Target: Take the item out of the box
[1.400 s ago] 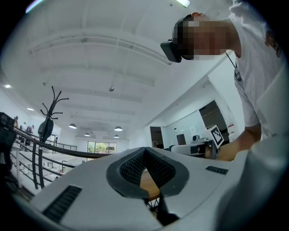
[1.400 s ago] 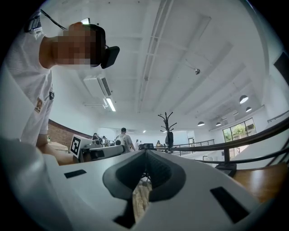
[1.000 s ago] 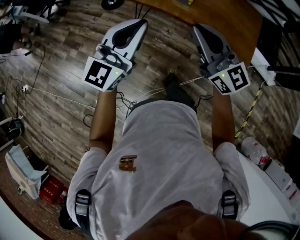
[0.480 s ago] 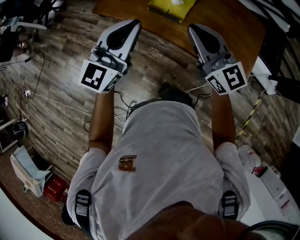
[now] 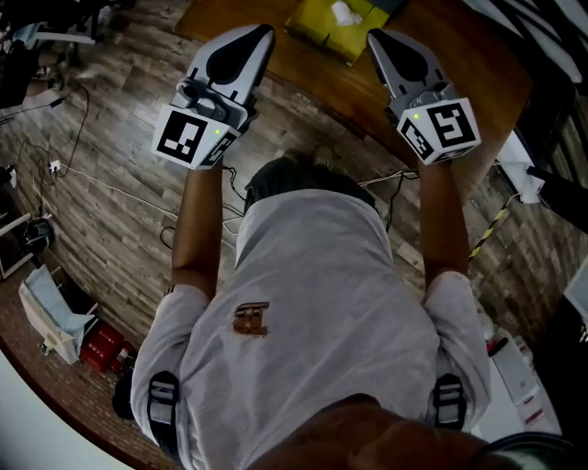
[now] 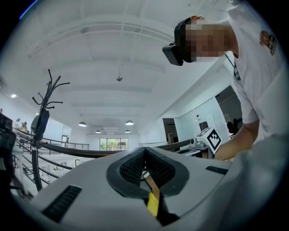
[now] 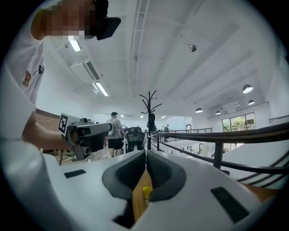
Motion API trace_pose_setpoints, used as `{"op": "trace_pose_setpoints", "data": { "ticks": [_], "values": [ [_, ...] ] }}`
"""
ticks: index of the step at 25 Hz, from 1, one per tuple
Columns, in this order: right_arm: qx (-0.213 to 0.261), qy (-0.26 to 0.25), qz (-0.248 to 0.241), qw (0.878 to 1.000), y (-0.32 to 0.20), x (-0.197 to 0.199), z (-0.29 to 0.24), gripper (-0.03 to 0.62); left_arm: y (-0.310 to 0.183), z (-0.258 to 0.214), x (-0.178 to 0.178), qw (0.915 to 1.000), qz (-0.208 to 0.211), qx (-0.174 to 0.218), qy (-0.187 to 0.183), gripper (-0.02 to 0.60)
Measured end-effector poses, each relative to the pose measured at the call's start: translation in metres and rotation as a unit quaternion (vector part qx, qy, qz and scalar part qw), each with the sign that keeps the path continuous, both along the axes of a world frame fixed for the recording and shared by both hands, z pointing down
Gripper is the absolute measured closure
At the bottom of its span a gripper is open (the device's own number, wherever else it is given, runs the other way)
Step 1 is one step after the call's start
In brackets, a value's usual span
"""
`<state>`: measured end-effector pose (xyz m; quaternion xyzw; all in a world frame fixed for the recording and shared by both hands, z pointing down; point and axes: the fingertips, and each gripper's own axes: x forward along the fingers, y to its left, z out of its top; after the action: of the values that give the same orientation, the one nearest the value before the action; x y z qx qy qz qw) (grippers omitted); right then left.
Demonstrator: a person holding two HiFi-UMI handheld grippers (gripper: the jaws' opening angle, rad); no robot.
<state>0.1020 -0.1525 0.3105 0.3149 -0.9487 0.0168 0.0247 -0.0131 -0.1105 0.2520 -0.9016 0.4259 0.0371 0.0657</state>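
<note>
In the head view a yellow box (image 5: 323, 27) lies on a brown wooden table (image 5: 450, 64) at the top, with something white (image 5: 346, 12) showing in it. Both grippers are held out level in front of the person, short of the box. The left gripper (image 5: 261, 33) points over the table's near edge, left of the box. The right gripper (image 5: 376, 38) points just right of the box. In the left gripper view the left gripper (image 6: 144, 149) has its jaws together and empty. The right gripper (image 7: 146, 152) is also shut with nothing in it. Neither gripper view shows the box.
Cables (image 5: 101, 184) trail over the wooden floor left of the person. A pale bag (image 5: 50, 317) and a red pack (image 5: 99, 353) lie at the lower left. A coat rack (image 7: 151, 108), a railing (image 7: 216, 140) and standing people (image 7: 115, 131) show beyond the right gripper.
Both grippers and the person have moved forward to the table. The yellow box has come into view and now lies just ahead of the fingertips. Both jaws stay shut.
</note>
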Motion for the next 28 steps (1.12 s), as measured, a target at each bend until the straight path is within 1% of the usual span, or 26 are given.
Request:
{"op": "trace_pose_setpoints", "data": {
  "ticks": [6,10,14,18,22,28],
  "values": [
    [-0.027,0.042,0.015,0.999,-0.052,-0.016,0.019,0.562,-0.047,0.006,-0.01,1.0,0.001,-0.004,-0.002,0.563],
    [-0.044,0.076,0.027,0.996,-0.08,-0.03,0.036,0.562,-0.073,0.011,-0.018,0.9998,0.016,-0.007,-0.003,0.563],
    [-0.074,0.104,0.046,0.991,-0.108,-0.041,0.061,0.562,-0.102,0.024,-0.028,0.9992,0.036,-0.016,-0.009,0.563],
    [-0.106,0.143,0.064,0.982,-0.135,-0.05,0.088,0.56,-0.13,0.033,-0.037,0.998,0.057,-0.024,-0.012,0.563],
    [-0.145,0.184,0.069,0.97,-0.156,-0.06,0.115,0.56,-0.153,0.04,-0.046,0.9967,0.075,-0.031,-0.009,0.563],
    [-0.186,0.223,0.082,0.954,-0.178,-0.074,0.148,0.555,-0.175,0.058,-0.061,0.9939,0.101,-0.044,-0.001,0.563]
  ]
}}
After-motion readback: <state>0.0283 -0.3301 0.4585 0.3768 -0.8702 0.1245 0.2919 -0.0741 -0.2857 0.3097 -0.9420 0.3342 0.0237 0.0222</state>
